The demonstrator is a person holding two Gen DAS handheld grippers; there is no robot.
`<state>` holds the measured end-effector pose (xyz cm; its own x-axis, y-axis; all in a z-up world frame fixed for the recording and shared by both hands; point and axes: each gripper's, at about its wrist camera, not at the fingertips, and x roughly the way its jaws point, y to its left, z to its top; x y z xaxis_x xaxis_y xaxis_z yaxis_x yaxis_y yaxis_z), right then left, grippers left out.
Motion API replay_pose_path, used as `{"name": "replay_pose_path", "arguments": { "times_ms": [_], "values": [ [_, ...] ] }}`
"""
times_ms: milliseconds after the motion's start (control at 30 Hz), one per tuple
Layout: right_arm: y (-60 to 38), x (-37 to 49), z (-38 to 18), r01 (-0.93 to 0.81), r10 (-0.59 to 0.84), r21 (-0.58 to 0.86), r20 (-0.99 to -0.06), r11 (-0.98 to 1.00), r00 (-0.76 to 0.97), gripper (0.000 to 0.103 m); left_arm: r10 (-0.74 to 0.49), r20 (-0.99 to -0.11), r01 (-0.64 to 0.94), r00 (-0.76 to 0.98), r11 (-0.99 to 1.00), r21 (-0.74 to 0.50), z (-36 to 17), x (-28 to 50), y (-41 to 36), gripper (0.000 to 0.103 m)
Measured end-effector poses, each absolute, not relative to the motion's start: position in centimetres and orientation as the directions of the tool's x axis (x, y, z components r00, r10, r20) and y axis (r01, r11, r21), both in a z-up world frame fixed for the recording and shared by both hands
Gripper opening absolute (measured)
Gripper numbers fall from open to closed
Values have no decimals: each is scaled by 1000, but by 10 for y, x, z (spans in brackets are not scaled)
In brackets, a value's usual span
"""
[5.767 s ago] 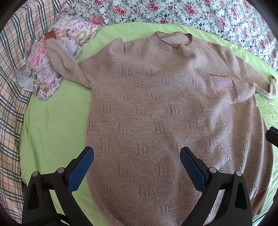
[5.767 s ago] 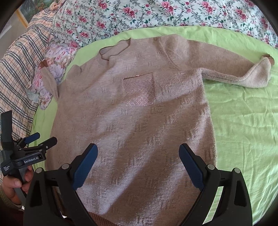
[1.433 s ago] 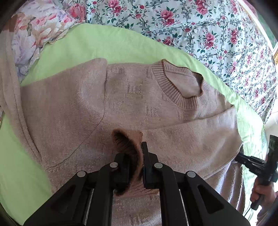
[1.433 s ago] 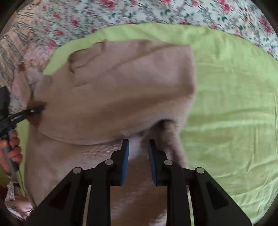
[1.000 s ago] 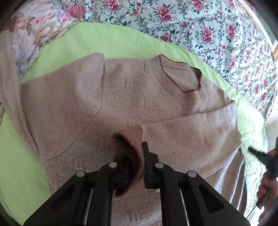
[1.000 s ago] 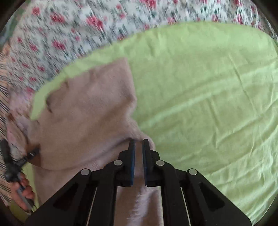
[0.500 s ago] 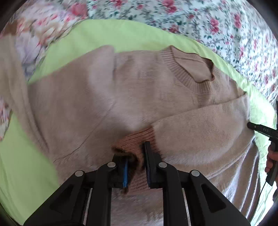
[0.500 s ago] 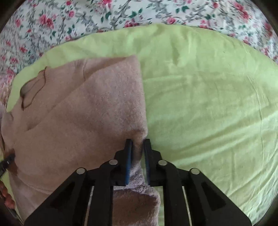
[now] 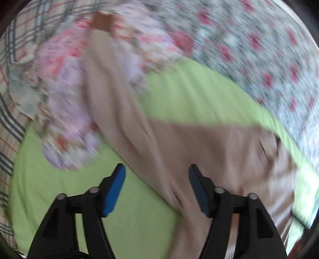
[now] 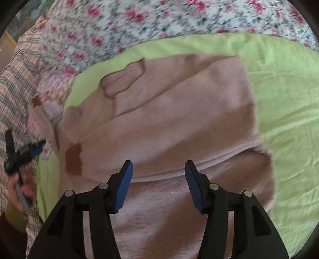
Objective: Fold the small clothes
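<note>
A beige knit sweater (image 10: 169, 123) lies front up on a green sheet (image 10: 283, 83). Its right sleeve is folded across the chest, the brown cuff (image 10: 73, 159) near the left side. The other sleeve (image 9: 107, 79) stretches up and left over a floral cloth, its brown cuff (image 9: 102, 21) at the top. My left gripper (image 9: 156, 177) is open and empty above the base of that sleeve; this view is blurred. It also shows in the right wrist view (image 10: 30, 151). My right gripper (image 10: 157, 169) is open and empty above the sweater's middle.
A crumpled floral cloth (image 9: 65, 89) lies under the left sleeve. A plaid blanket (image 10: 18, 95) lies at the left and a rose-print bedspread (image 10: 159, 18) at the back. Green sheet shows to the right of the sweater.
Both grippers have opened and let go of the folded sleeve. My left gripper has swung left toward the other sleeve. My right gripper has pulled back over the sweater.
</note>
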<state>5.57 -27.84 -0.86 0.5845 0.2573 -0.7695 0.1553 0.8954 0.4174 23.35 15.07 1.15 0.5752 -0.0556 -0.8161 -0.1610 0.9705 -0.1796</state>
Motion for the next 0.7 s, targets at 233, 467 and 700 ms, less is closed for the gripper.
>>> {"name": "replay_pose_path", "arguments": {
  "times_ms": [233,467,700],
  "values": [
    [-244,74,-14,101,312,432,-775,896,549,55,84,-824,-291,560,951,-101,43,328,205,85],
    [-248,66,-10,121,294,418,-789,900,539,55,199,-840,-337,505,941,21,28,378,224,22],
    [-261,59,-9,145,289,436,-776,888,561,55,36,-732,-189,680,974,-127,63,321,186,13]
  ]
}}
